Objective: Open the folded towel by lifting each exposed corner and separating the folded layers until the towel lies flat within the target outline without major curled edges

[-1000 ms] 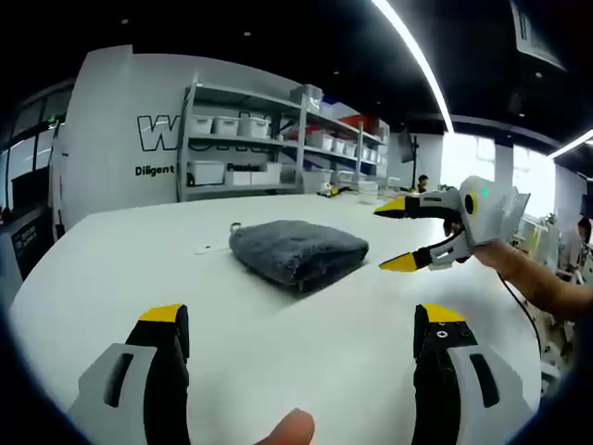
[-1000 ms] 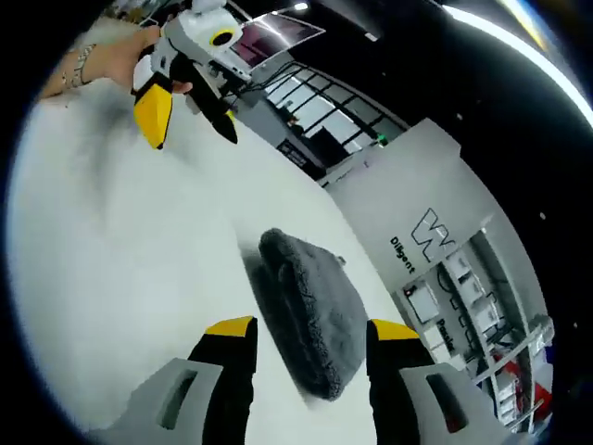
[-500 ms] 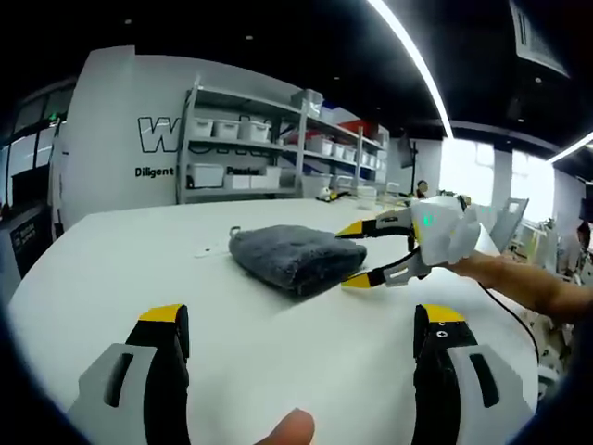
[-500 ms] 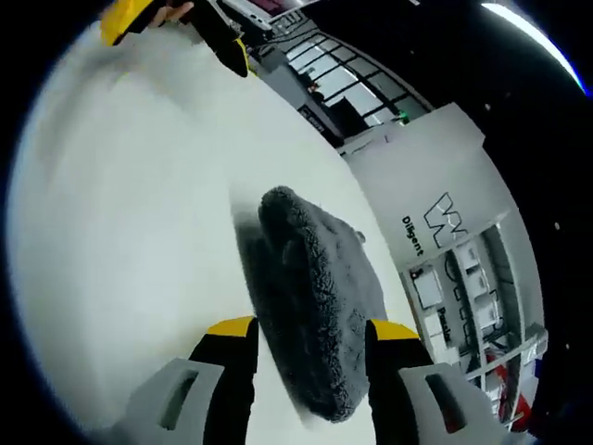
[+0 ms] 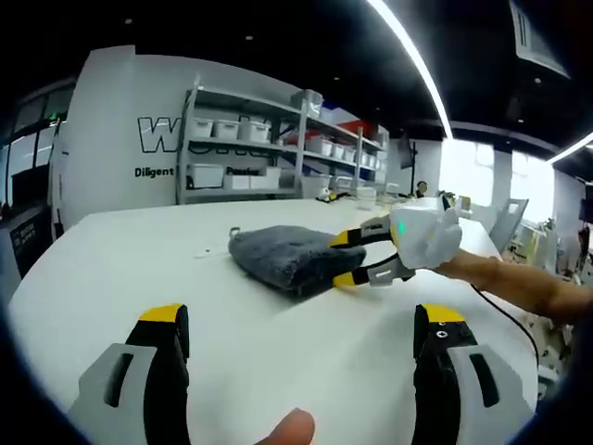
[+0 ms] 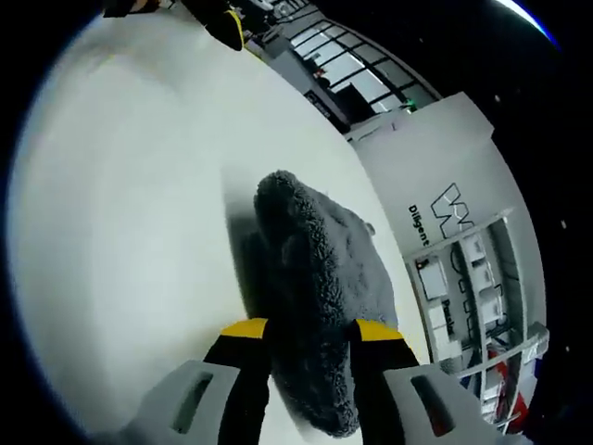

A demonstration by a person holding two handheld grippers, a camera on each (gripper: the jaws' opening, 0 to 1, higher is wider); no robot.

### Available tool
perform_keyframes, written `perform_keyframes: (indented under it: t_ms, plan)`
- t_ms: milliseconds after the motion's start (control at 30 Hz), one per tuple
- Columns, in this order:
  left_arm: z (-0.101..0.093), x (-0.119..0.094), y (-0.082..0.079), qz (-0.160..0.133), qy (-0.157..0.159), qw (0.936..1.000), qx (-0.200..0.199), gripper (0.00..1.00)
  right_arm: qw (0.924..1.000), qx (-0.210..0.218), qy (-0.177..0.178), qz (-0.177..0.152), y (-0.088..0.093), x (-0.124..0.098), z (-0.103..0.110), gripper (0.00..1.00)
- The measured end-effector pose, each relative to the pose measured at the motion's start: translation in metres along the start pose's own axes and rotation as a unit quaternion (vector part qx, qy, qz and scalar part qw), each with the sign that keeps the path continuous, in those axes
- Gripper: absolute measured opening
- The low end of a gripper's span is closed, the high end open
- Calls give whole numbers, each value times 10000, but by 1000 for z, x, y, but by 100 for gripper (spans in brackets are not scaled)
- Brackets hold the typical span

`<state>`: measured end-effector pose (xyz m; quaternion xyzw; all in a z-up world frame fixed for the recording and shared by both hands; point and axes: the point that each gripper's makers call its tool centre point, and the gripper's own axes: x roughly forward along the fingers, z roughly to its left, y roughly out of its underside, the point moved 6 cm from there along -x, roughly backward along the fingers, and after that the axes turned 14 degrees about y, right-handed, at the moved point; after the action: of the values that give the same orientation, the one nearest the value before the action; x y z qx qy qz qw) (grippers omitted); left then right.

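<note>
A folded dark grey towel (image 5: 292,250) lies on the white table (image 5: 102,278). My left gripper (image 5: 301,320) hovers low over the near side of the table, open and holding nothing, well short of the towel. My right gripper (image 5: 341,260) comes in from the right, its jaws above and below the towel's right edge. In the right gripper view the thick fold of the towel (image 6: 310,278) fills the gap between the yellow tips of the right gripper (image 6: 310,331), still open around it. One yellow fingertip (image 6: 233,30) of the left gripper shows at the top edge.
A person's forearm (image 5: 519,283) reaches in from the right, and a thumb tip (image 5: 287,428) shows at the bottom. Metal shelves with white bins (image 5: 250,139) stand behind the table against a lettered wall. A small white scrap (image 5: 202,248) lies left of the towel.
My right gripper has moved leftwards to the towel and now straddles its edge, with its jaws a little narrower. The left gripper and the towel have stayed still.
</note>
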<state>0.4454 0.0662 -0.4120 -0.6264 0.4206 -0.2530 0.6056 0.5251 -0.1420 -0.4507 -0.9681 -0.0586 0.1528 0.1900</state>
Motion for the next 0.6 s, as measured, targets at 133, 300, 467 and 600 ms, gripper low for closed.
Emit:
perform_keyframes:
  t_ms: [133, 300, 467, 600]
  plan:
    - [-1, -1, -2, -36, -10, 10000, 49, 100, 9999, -140, 10, -34, -1, 0, 1, 18]
    - [0, -1, -3, -52, -3, 10000, 39, 100, 9999, -68, 0, -121, 0, 2, -1, 13]
    - [1, 0, -4, -65, 38, 10000, 22, 100, 9998, 109, -51, -139, 2, -1, -3, 12]
    - [0, 0, -2, -34, 37, 10000, 0, 100, 9996, 216, -100, -120, 1, -1, -6, 12]
